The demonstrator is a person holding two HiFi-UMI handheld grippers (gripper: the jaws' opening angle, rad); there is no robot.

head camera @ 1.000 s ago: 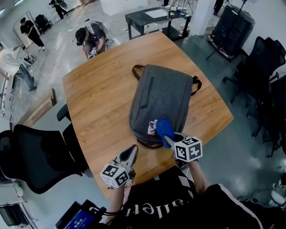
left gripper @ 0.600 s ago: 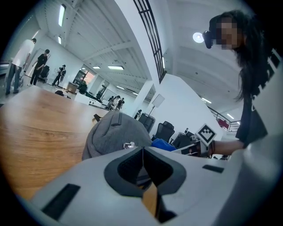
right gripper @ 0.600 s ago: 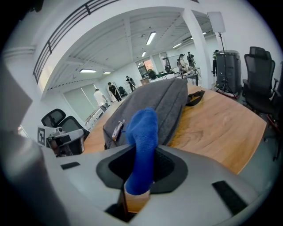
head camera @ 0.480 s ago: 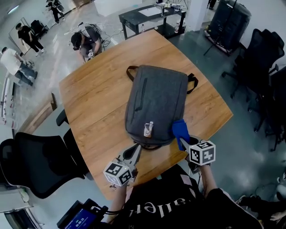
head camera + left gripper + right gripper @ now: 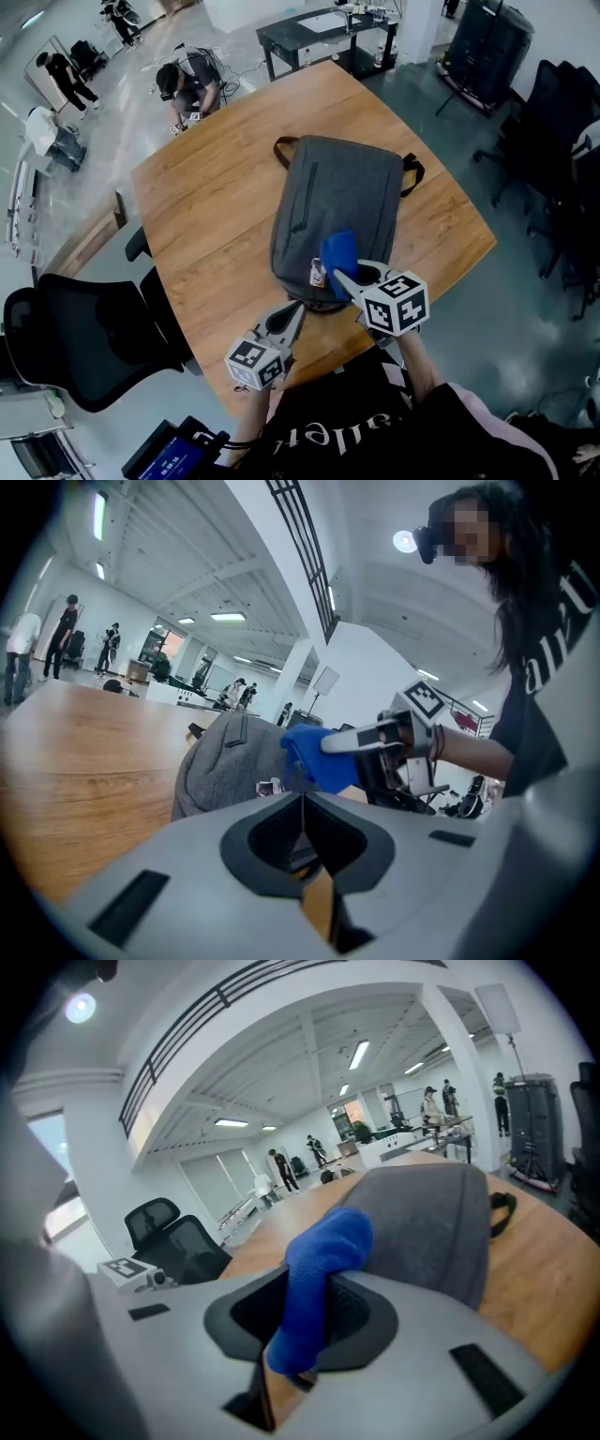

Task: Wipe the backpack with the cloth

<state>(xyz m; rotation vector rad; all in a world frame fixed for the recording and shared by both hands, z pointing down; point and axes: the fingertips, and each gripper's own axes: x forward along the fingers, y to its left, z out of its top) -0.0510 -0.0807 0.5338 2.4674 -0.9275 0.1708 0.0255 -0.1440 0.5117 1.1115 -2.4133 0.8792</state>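
Note:
A grey backpack (image 5: 337, 202) lies flat on the wooden table (image 5: 206, 202), with a small tag (image 5: 318, 273) at its near end. My right gripper (image 5: 343, 275) is shut on a blue cloth (image 5: 337, 249) that rests on the backpack's near right part. The cloth (image 5: 317, 1283) bulges out between the jaws, with the backpack (image 5: 431, 1222) just beyond it. My left gripper (image 5: 289, 322) is shut and holds nothing; it hovers over the table just short of the backpack's near edge. The left gripper view shows the backpack (image 5: 230, 761), the cloth (image 5: 314, 757) and the other gripper.
Black office chairs stand at the left (image 5: 66, 328) and right (image 5: 553, 122) of the table. A dark side table (image 5: 319, 37) is beyond the far edge. A person (image 5: 187, 84) crouches on the floor near the far left corner.
My right gripper has swung with the cloth from off the backpack's right side back onto its near right part. The left gripper has stayed about where it was.

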